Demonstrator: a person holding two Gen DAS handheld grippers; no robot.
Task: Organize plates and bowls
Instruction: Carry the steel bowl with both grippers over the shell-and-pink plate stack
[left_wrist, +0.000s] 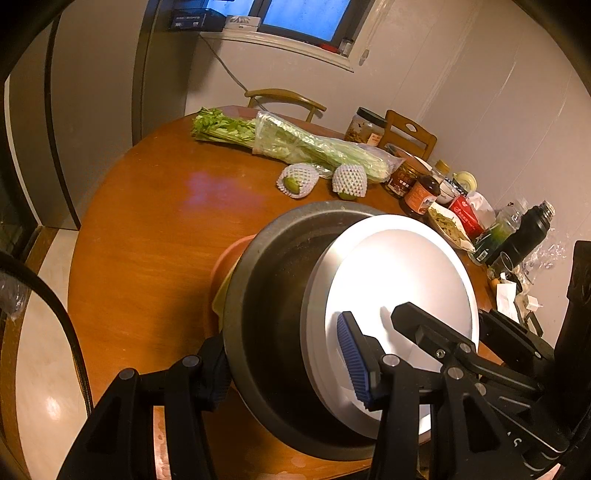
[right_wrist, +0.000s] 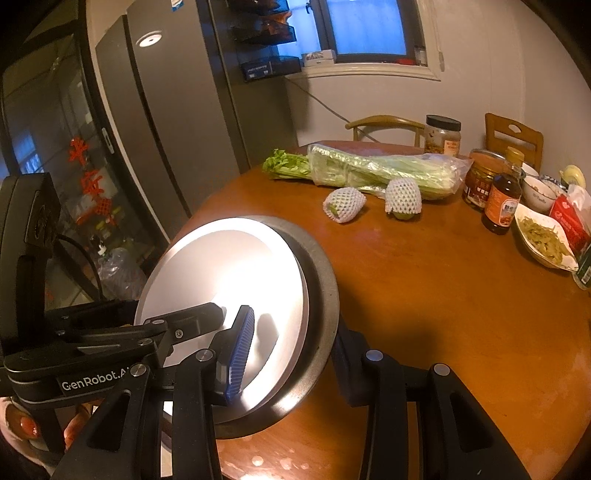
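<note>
- Dark bowl (left_wrist: 273, 295): near edge of the round table (left_wrist: 147, 236), white plate (left_wrist: 399, 280) inside; we clamp it with both claws.
- Left gripper (left_wrist: 288, 365): gripping bowl's rim.
- Right gripper (right_wrist: 291, 347): gripping the same bowl.
- Shallow dish (right_wrist: 543, 240), far right: yellowish vegetable shreds.

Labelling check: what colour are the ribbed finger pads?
Blue pads, clearest in the right wrist view.

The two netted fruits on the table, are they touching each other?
Apart. In the right wrist view, bare table shows between the left netted fruit and the right netted fruit.
</note>
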